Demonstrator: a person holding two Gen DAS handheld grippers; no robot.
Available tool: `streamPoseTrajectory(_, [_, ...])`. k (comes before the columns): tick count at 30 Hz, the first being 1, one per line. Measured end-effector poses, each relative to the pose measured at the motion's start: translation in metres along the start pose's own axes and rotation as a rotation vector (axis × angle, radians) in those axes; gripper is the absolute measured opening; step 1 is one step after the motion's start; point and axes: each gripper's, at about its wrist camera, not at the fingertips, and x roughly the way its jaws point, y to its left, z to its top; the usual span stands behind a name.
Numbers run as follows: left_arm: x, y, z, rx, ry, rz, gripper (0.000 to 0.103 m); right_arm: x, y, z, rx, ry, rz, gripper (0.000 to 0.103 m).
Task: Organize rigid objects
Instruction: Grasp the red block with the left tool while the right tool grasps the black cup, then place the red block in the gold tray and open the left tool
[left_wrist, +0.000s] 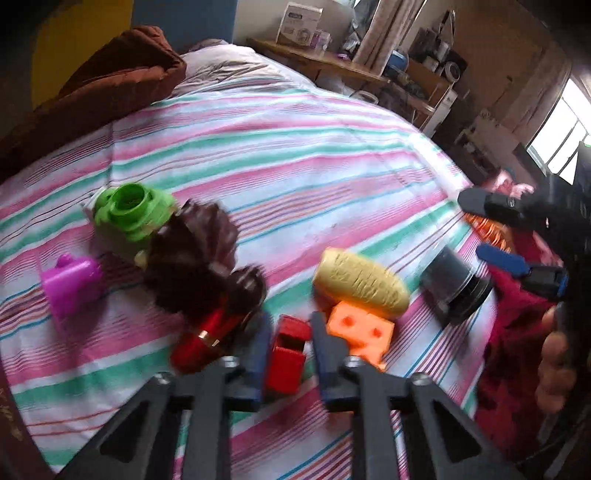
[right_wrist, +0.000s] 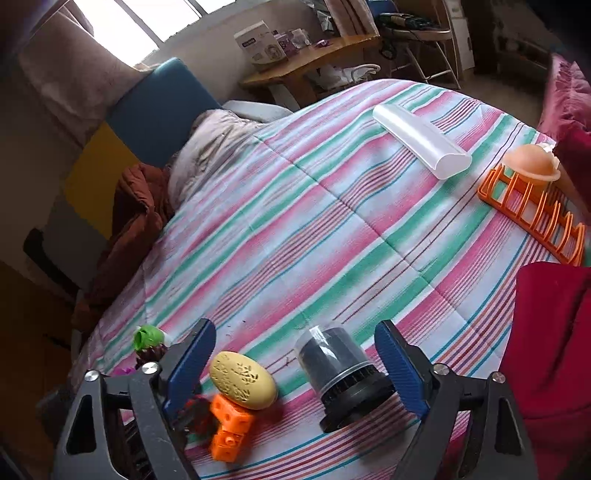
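Left claw (left_wrist: 288, 345) was clamped on the red block (left_wrist: 286, 363), lying on the striped bed (left_wrist: 295, 155) with its long axis along the fingers; right claw (right_wrist: 295, 363) stood wide around the dark lidded jar (right_wrist: 341, 380), untouched, nearest that hand.
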Motion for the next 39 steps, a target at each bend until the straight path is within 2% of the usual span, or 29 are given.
streamPoseTrajectory(2, [-0.006, 0.005, -0.010, 0.001, -0.002, -0.023, 0.014, 0.004, -0.002, 0.000, 0.011, 0.024, 0.004, 0.076])
streamPoseTrajectory(5, [-0.018, 0.008, -0.027, 0.017, -0.005, -0.030, 0.014, 0.011, -0.007, 0.001, 0.034, 0.060, 0.006, 0.070])
streamPoseTrajectory(9, [-0.036, 0.012, -0.050, 0.032, -0.005, -0.008, 0.014, 0.020, -0.005, -0.002, 0.022, 0.105, -0.004, 0.070])
streamPoseTrajectory(15, [-0.046, 0.016, -0.080, 0.051, 0.001, 0.001, 0.014, 0.036, 0.002, -0.009, -0.041, 0.188, -0.090, 0.070])
streamPoseTrajectory(17, [-0.047, 0.013, -0.083, 0.078, -0.019, 0.016, 0.014, 0.042, 0.004, -0.012, -0.061, 0.215, -0.119, 0.070])
streamPoseTrajectory(22, [-0.044, 0.015, -0.080, 0.043, -0.031, 0.009, 0.014, 0.053, 0.012, -0.019, -0.135, 0.264, -0.186, 0.069])
streamPoseTrajectory(24, [-0.043, 0.021, -0.080, 0.009, -0.029, -0.020, 0.015, 0.056, 0.017, -0.022, -0.176, 0.270, -0.232, 0.062])
streamPoseTrajectory(27, [-0.046, 0.031, -0.078, -0.071, -0.012, -0.059, 0.014, 0.059, 0.024, -0.027, -0.239, 0.262, -0.309, 0.045])
streamPoseTrajectory(28, [-0.048, 0.031, -0.078, -0.085, -0.012, -0.058, 0.014, 0.058, 0.025, -0.027, -0.248, 0.255, -0.322, 0.044])
streamPoseTrajectory(34, [-0.099, 0.030, -0.089, -0.075, -0.125, -0.107, 0.014, 0.060, 0.027, -0.029, -0.276, 0.253, -0.336, 0.045])
streamPoseTrajectory(36, [-0.119, 0.032, -0.092, -0.079, -0.163, -0.098, 0.014, 0.061, 0.027, -0.030, -0.281, 0.255, -0.339, 0.045])
streamPoseTrajectory(39, [-0.153, 0.044, -0.100, -0.109, -0.221, -0.040, 0.014, 0.061, 0.027, -0.031, -0.286, 0.257, -0.340, 0.046])
